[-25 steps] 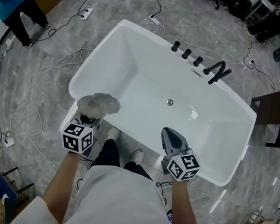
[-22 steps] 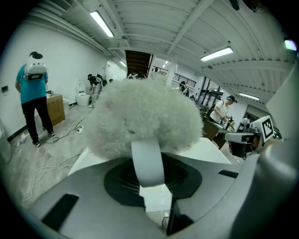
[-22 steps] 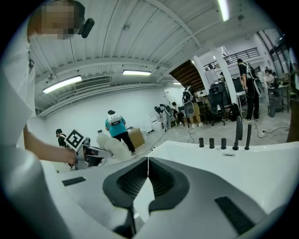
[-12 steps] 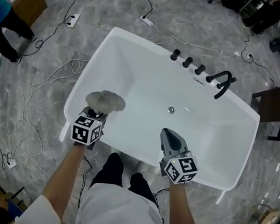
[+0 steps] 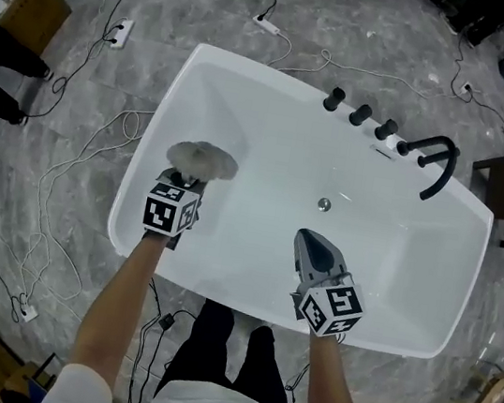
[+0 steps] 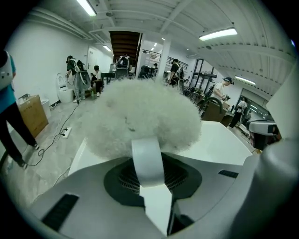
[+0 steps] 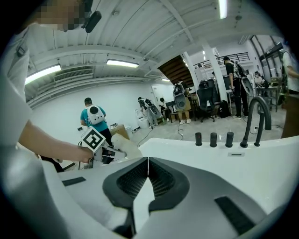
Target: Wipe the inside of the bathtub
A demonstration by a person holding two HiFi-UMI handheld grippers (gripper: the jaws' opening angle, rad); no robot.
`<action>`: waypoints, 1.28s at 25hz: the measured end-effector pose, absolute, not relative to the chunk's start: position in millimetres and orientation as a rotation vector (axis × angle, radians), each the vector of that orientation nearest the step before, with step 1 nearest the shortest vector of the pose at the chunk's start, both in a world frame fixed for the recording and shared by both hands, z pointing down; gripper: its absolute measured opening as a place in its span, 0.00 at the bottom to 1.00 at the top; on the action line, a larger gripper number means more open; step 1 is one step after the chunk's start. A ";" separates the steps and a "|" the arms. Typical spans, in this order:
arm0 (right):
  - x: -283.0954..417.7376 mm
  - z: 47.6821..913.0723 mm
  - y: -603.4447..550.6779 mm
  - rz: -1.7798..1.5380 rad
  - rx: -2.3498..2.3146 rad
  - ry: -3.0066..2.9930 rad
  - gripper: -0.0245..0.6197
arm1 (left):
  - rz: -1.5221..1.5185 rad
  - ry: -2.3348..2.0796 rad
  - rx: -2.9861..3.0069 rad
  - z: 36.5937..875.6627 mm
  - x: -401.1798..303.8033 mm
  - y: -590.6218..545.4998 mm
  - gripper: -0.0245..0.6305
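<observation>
Duster above left end of bathtub, faucet on far rim.

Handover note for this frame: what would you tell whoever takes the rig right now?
Left claw: shut on the white loop of the fluffy pad, held over the bathtub at its left end.
Right claw: shut, empty, over the near side.
Done: no wiping visible; whether the pad touches the bathtub cannot be told.
Left: wipe the whole inside.

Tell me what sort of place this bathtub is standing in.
Probably a workshop or test hall, not a bathroom: the bathtub stands on a marbled grey floor among loose cables and a power strip, with people under strip lights.
</observation>
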State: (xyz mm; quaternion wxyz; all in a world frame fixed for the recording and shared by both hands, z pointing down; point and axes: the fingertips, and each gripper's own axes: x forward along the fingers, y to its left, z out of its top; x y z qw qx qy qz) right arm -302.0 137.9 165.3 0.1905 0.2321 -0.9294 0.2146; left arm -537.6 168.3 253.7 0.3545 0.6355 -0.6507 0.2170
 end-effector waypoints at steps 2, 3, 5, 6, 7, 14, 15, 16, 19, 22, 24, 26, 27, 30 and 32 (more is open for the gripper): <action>-311.9 180.7 130.1 0.617 0.667 -2.610 0.07 | 0.599 -1.676 1.631 276.2 -551.2 153.8 0.19; -317.3 188.1 126.1 0.628 0.672 -2.611 0.07 | 0.617 -1.671 1.628 286.2 -557.5 146.5 0.19; -329.1 202.4 118.2 0.637 0.678 -2.615 0.07 | 0.646 -1.662 1.627 303.6 -569.8 132.8 0.19; -335.1 209.5 114.0 0.635 0.682 -2.618 0.07 | 0.657 -1.658 1.625 311.3 -575.9 126.6 0.19; -341.1 216.7 109.6 0.631 0.688 -2.621 0.07 | 0.666 -1.655 1.622 318.8 -581.7 120.7 0.19; -386.1 264.3 98.3 0.682 0.685 -2.646 0.07 | 0.744 -1.619 1.614 371.1 -610.3 84.0 0.19; -393.0 271.7 97.5 0.680 0.683 -2.645 0.07 | 0.759 -1.617 1.618 376.9 -614.0 78.0 0.19; -400.3 279.4 96.2 0.661 0.679 -2.642 0.07 | 0.772 -1.615 1.620 382.3 -618.1 71.4 0.19; -424.0 302.2 88.1 0.565 0.655 -2.627 0.07 | 0.782 -1.612 1.616 394.2 -632.1 51.5 0.19; -446.6 320.8 73.6 0.546 0.629 -2.618 0.07 | 0.778 -1.610 1.613 401.5 -644.2 33.1 0.19; -460.7 329.4 63.6 0.529 0.612 -2.618 0.07 | 0.775 -1.618 1.601 408.4 -653.2 24.1 0.19; -472.2 336.0 54.1 0.526 0.608 -2.624 0.07 | 0.779 -1.625 1.590 416.9 -662.0 17.1 0.19; -476.7 339.3 49.4 0.537 0.613 -2.627 0.07 | 0.784 -1.626 1.588 421.2 -665.8 13.5 0.19; -487.4 348.0 36.6 0.583 0.634 -2.630 0.07 | 0.810 -1.624 1.594 431.6 -675.7 2.1 0.19; -494.5 352.3 30.4 0.618 0.628 -2.631 0.07 | 0.819 -1.622 1.592 436.1 -683.2 -5.4 0.19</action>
